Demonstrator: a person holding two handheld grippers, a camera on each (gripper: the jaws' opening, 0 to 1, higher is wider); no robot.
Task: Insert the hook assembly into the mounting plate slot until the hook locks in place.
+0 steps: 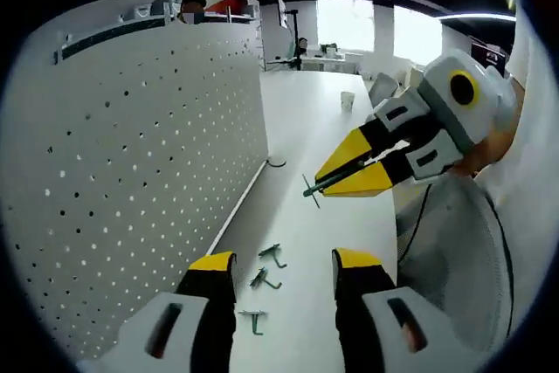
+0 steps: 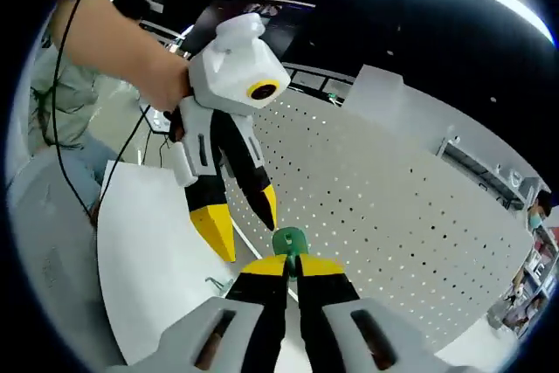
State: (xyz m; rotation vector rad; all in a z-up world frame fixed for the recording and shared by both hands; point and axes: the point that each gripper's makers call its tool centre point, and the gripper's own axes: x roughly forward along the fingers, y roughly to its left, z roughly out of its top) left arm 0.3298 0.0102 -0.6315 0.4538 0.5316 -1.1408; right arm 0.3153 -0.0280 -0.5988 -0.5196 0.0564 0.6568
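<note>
The white pegboard mounting plate (image 1: 131, 172) stands upright along the table's left side. My right gripper (image 1: 323, 181) comes in from the right, shut on a green hook (image 1: 312, 191) held above the table, a short way off the board. In the right gripper view that hook (image 2: 290, 240) pokes out between my right gripper's (image 2: 293, 264) closed yellow tips, facing the pegboard (image 2: 402, 198). My left gripper (image 1: 284, 264) is open and holds nothing; three loose green hooks (image 1: 271, 255) lie on the table between its jaws. The left gripper (image 2: 249, 240) hangs open just left of the held hook.
A dark hook-like piece (image 1: 277, 163) lies at the board's foot. A small cup (image 1: 347, 100) stands farther down the white table (image 1: 306, 120). A white fan guard (image 1: 463, 251) sits at the right. A person's arm (image 2: 113, 50) holds the left gripper. Another hook (image 2: 218, 284) rests on the table.
</note>
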